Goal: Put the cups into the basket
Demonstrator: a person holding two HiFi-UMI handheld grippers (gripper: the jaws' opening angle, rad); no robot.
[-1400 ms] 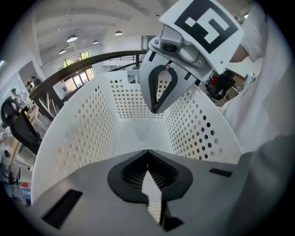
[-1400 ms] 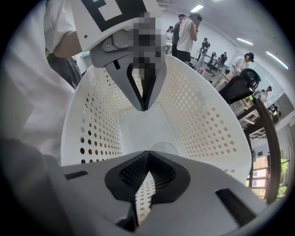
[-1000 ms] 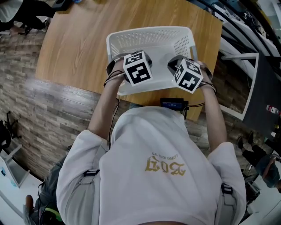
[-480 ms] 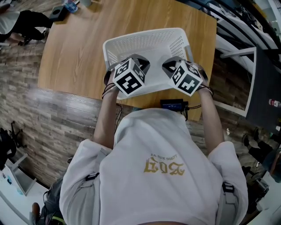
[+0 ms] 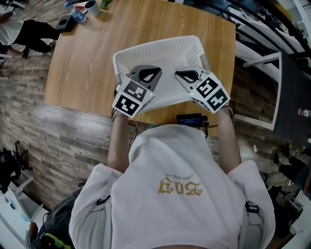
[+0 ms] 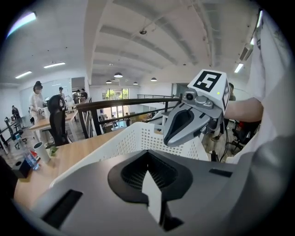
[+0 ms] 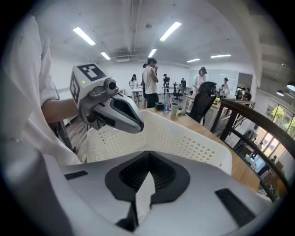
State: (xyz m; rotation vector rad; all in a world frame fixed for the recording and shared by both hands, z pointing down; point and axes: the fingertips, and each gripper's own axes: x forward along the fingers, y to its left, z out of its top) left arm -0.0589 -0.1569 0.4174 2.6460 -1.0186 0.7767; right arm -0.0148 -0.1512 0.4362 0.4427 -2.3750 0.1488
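Observation:
The white perforated basket (image 5: pixel 160 46) stands on the wooden table (image 5: pixel 87 53) in the head view, and I see no cup inside it. Both grippers hover over its near half, side by side. My left gripper (image 5: pixel 146 74) and my right gripper (image 5: pixel 187 75) are each shut with nothing between the jaws. In the left gripper view the shut jaws (image 6: pixel 150 184) point over the basket wall (image 6: pixel 133 138), with the right gripper (image 6: pixel 179 129) alongside. A white cup (image 5: pixel 91 7) stands at the table's far left corner, far from both grippers; in the left gripper view it is the cup (image 6: pixel 40 151).
A small black device (image 5: pixel 190 118) lies at the table's near edge under my hands. Small items (image 5: pixel 65 20) sit beside the far cup. In the right gripper view, people (image 7: pixel 150 85) and a black chair (image 7: pixel 203 99) are beyond the table, and a bottle (image 7: pixel 166 105) stands near its far end.
Both grippers have tilted so their marker cubes swung back toward the person and their noses show over the basket. The head view has shifted, bringing the far cup into sight.

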